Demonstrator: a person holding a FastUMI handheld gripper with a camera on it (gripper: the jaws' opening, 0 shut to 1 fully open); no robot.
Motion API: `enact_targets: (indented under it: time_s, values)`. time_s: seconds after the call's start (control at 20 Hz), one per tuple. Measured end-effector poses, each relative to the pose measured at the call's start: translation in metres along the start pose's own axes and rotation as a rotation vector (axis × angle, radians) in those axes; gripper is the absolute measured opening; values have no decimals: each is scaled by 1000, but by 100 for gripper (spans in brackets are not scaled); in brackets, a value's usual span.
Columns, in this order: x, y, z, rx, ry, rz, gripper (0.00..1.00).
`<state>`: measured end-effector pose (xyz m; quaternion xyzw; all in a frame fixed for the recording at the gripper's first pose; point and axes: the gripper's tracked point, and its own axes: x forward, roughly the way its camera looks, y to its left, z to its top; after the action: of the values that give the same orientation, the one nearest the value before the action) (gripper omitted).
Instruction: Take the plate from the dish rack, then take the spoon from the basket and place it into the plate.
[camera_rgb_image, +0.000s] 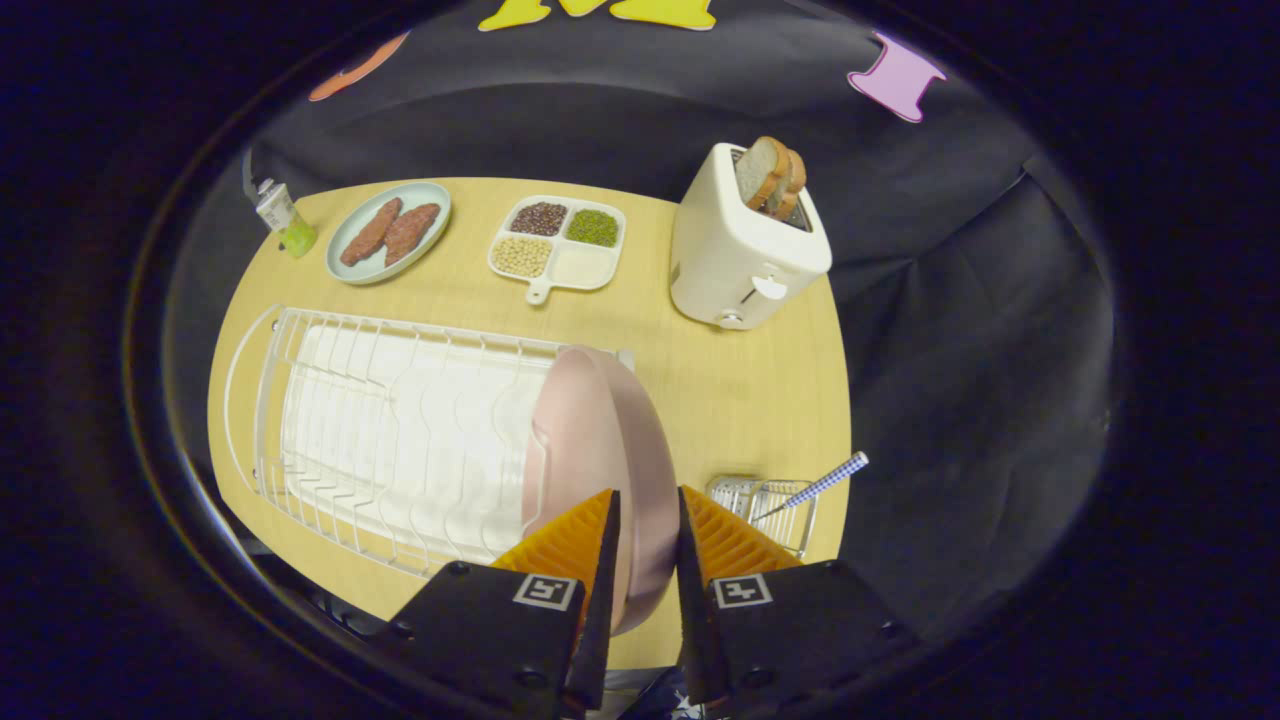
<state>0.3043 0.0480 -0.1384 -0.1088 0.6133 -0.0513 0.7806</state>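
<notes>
The pink plate (590, 440) stood on edge at the right end of the white wire dish rack (400, 430), its near rim running down between your gripper's (648, 505) two orange fingers (570, 540). The jaws were drawn in close, one pad on each face of the rim, so you appeared to be pinching the plate; whether both pads truly pressed could not be told for certain. Taking it by the rim made sense, since the rack's slots kept it upright and left only that edge free to grasp. The rest of the rack, to the left, held nothing over its white drip tray.

Just right of the fingers, near the table's edge, sat the small wire basket (765, 510), with the spoon's checked handle (825, 483) leaning out to the right, easy to reach later. By my reading you were on the first step, with the spoon untouched.

Farther off stood a white toaster (740, 260) with bread slices (770, 175) poking up, a divided dish of beans and grains (557, 248), a pale plate of two meat patties (390, 232), and a small bottle (285, 220) at the far left.
</notes>
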Motion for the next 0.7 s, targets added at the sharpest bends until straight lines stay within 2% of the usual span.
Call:
enact_targets:
  time_s: [0.05,0.25,0.7]
  values:
    - [1,0,0,4,-10,-22,32]
    - [-5,3,-1,3,-35,-83,28]
    - [-30,7,-3,24,-115,-268,27]
